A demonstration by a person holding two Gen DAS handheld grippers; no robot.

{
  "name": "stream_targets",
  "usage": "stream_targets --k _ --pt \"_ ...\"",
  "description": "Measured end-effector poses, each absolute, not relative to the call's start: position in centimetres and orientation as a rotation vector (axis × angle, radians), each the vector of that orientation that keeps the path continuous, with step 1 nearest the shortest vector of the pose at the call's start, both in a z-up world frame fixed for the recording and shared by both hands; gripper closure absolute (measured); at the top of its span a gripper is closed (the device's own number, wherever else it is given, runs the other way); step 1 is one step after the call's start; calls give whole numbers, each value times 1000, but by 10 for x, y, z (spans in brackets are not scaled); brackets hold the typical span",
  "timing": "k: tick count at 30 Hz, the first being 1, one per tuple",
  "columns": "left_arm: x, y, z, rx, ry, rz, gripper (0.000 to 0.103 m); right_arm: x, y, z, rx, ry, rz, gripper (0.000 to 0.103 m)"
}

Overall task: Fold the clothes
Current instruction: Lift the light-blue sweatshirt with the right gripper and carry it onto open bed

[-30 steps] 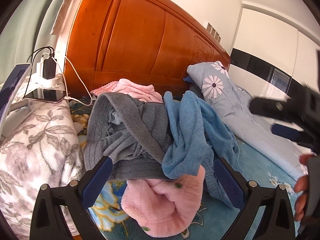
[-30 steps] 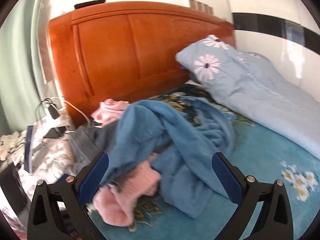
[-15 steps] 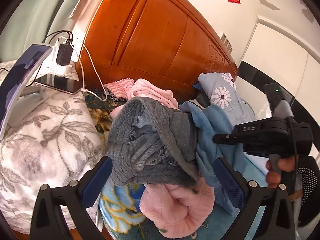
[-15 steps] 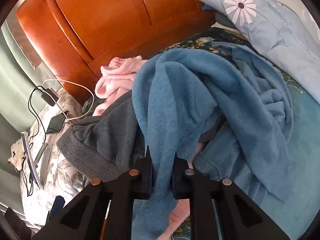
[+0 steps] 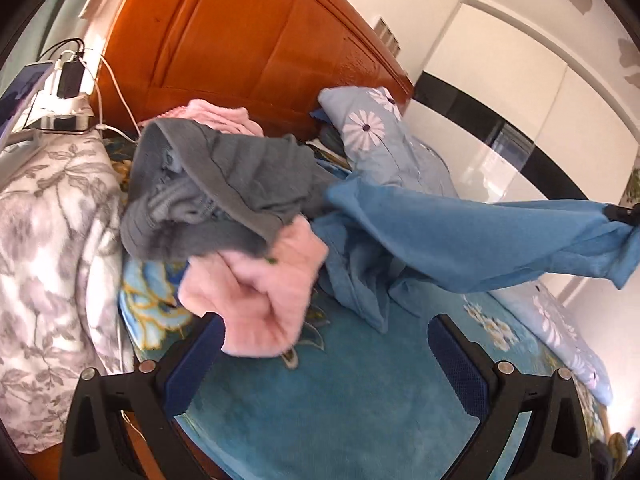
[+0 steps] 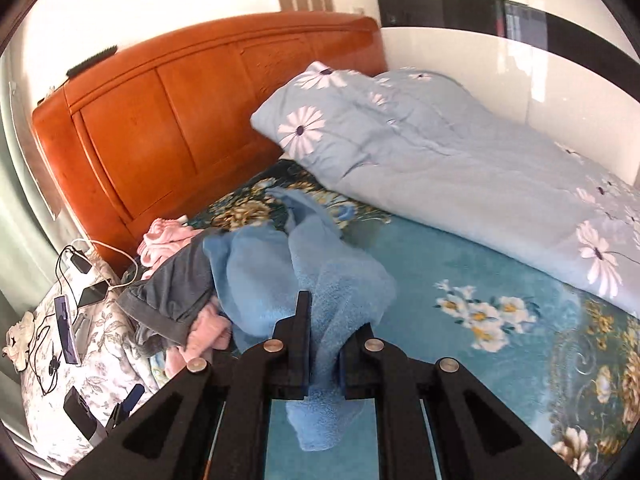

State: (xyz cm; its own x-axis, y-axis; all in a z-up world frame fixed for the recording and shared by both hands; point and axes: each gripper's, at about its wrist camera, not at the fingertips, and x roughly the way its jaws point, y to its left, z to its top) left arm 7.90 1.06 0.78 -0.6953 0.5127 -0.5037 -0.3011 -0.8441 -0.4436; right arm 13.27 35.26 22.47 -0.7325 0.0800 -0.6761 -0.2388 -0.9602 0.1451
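The right gripper (image 6: 325, 354), clamped on the blue garment (image 5: 460, 240), stretches it rightward from the pile (image 5: 224, 196); the left gripper (image 5: 324, 364) hangs open near it.

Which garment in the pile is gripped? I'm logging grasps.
The blue garment, clamped by the right gripper; the grey and pink ones lie ungripped.

Fuzzy blue fleece garment (image 6: 332, 280), ribbed grey knit (image 5: 224, 184), glossy wooden headboard (image 6: 168, 120), matt black plastic hand-held gripper (image 6: 324, 356)
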Motion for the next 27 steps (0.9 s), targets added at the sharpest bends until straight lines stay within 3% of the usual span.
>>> stream_targets --k 11,17,23,27 --pt "172 155 62 -820 -189 2217 0 399 496 247 -840 471 2495 93" --pt "217 236 74 -789 -57 2065 0 490 537 287 -634 534 2372 93" --pt "227 254 76 -752 16 2039 0 483 525 349 -565 370 2361 92" --pt "211 233 76 -748 28 2095 0 409 499 335 -719 289 2451 92"
